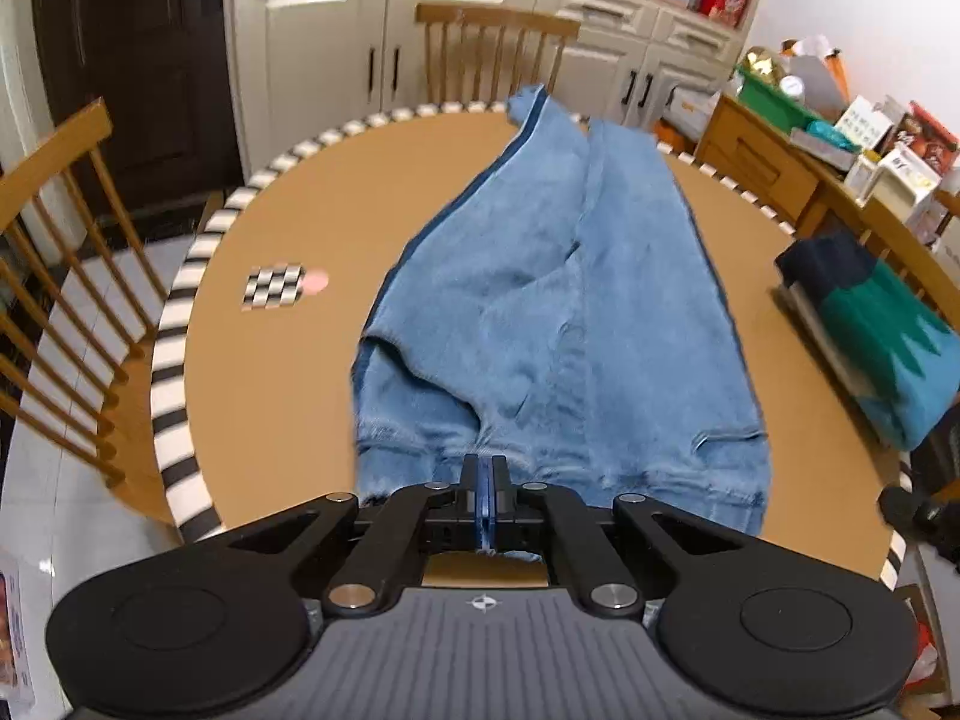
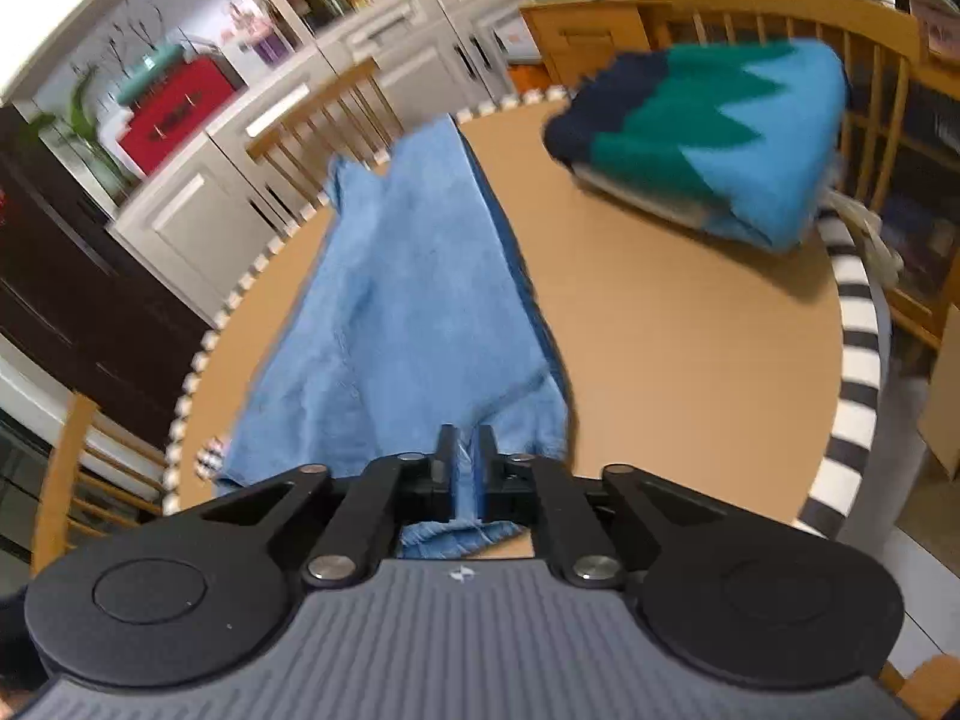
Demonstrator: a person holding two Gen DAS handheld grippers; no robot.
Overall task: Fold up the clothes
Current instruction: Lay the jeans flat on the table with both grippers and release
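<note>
Jeans [image 1: 558, 312] beside folded sweater [image 1: 882, 330], checkered marker [image 1: 273, 287]

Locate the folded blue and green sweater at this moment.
The folded sweater lies at the round table's far right edge in the right wrist view, apart from the jeans, with a wooden chair behind it.

We are seeing one pair of blue jeans [image 1: 558, 312] lying on one round table [image 1: 288, 360], one folded knit sweater [image 2: 720, 138], one checkered marker [image 1: 273, 288], two grippers, and we are counting two wooden chairs [image 1: 492, 54] clearly.
</note>
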